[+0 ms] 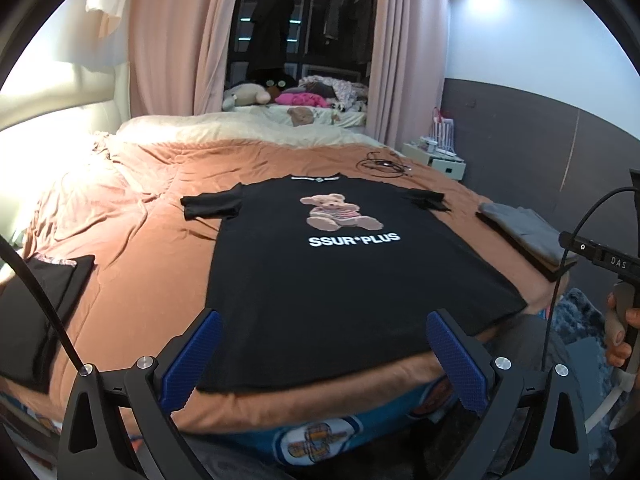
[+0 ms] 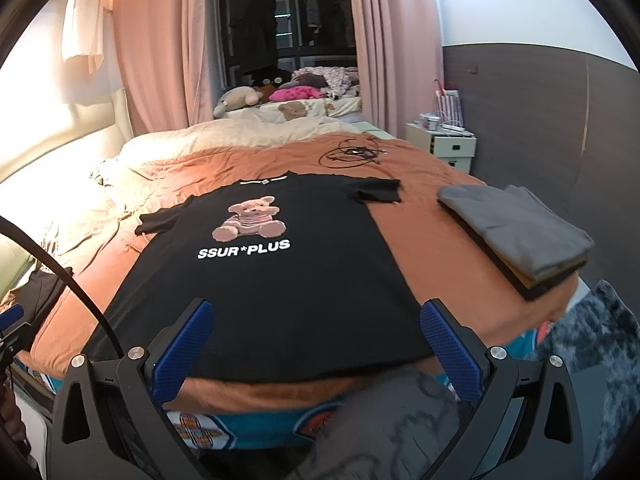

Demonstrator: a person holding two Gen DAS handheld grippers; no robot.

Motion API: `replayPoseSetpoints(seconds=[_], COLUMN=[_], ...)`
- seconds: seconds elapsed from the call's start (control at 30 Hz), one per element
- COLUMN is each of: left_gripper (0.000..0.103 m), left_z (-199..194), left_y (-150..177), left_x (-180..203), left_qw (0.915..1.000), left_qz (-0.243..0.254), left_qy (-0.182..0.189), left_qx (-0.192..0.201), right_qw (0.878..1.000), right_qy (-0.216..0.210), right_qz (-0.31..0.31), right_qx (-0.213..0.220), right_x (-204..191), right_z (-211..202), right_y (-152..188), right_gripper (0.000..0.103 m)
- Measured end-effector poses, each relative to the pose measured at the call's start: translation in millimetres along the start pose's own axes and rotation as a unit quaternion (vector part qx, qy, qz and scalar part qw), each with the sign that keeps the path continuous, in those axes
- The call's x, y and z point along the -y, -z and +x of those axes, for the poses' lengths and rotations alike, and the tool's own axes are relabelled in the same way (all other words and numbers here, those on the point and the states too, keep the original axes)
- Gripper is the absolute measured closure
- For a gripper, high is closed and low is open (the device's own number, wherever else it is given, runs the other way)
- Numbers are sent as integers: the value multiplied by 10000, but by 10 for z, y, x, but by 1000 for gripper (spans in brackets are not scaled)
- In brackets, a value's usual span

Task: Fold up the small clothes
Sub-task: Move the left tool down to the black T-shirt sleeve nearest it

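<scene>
A black T-shirt [image 1: 320, 280] [image 2: 272, 288] with a teddy bear print and "SSUR*PLUS" lettering lies flat, face up, on the brown bedspread, collar away from me and hem at the near bed edge. My left gripper [image 1: 324, 340] is open, its blue fingers [image 1: 192, 356] spread over the hem's left part with nothing between them. My right gripper [image 2: 316, 332] is open too, hovering at the hem's right part, holding nothing. The right gripper's body and a hand [image 1: 620, 320] show at the far right of the left wrist view.
A stack of folded clothes, grey on top [image 1: 524, 232] [image 2: 520, 232], sits at the bed's right edge. Another dark folded garment [image 1: 36, 308] [image 2: 40, 296] lies on the left. A coiled black cable [image 1: 380, 166] [image 2: 352, 154] rests beyond the collar. A white nightstand [image 2: 444, 144] stands right.
</scene>
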State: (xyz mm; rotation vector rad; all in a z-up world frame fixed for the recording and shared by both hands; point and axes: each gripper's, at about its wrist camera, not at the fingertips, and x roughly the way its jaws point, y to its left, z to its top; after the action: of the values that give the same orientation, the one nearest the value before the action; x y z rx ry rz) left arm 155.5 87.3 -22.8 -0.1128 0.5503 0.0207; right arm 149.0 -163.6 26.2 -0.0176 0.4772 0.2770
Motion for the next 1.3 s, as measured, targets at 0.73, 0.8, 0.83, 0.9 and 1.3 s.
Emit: replayPoseSetpoints(seconds=[0.73,0.8,0.83,0.9,1.3], left_gripper=[23,26,26,27,35], left_z=[1284,1442,1516,1681,2804], left_y=[-932,-1036,-1081,-1182,-1547], left_x=[-1394,-1519,-1578,-1702,-2468], left_qw=[9895,9879,9871,9859,9774], left_qz=[-1142,-1246,-1295,-1381,-1749], left_qy=[-735,-735,-738,-717,-573], left_qx=[-497,-556,-578,-620,-1037], right_qw=[9897,9879,9869,9849,9720], right_qy=[-1134,-1243,-1311,-1399,-1818], right_qz=[-693,-719,-723,-744,-886], right_qx=[-527,-582,-604,-691,-1199], right_x=[-382,-392,-401,-401,-572], right_z=[1648,1821,1894,2055,3062], right_y=[-922,-1012,-1052,-1137,-1550], right_gripper=[0,0,1,4,33])
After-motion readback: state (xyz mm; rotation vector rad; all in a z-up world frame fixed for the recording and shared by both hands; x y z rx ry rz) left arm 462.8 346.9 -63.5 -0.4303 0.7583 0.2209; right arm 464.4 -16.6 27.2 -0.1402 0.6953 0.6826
